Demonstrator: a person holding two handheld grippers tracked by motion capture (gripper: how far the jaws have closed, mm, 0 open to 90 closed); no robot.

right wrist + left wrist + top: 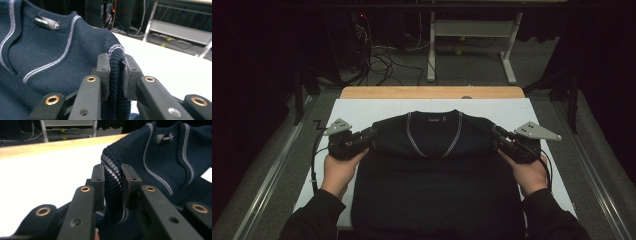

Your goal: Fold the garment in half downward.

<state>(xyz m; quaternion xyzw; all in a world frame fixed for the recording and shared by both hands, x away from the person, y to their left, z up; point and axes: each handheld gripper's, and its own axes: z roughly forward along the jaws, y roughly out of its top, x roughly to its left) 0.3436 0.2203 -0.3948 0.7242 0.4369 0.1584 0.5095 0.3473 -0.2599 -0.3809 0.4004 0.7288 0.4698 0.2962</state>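
Nearest the person, the lower body of the navy sweater hangs over the near edge of the white counter, between the two sleeved forearms. Just beyond, the left gripper has its fingers closed on a bunched fold of ribbed, striped trim at the sweater's left shoulder, the knit squeezed between the pads. The right gripper is the same on the other side: its fingers are clamped narrow on the ribbed edge at the right shoulder. Between them the V-neck collar lies face up with its label showing.

This looks like the laying-out step of a fold: the shoulders are pinched and the top is being settled flat. The next move likely calls for even tension on both hands so the shoulder line stays straight.

Past the collar there is a bare white strip, then the wooden edge. Side margins are narrower, so forward has the most room.
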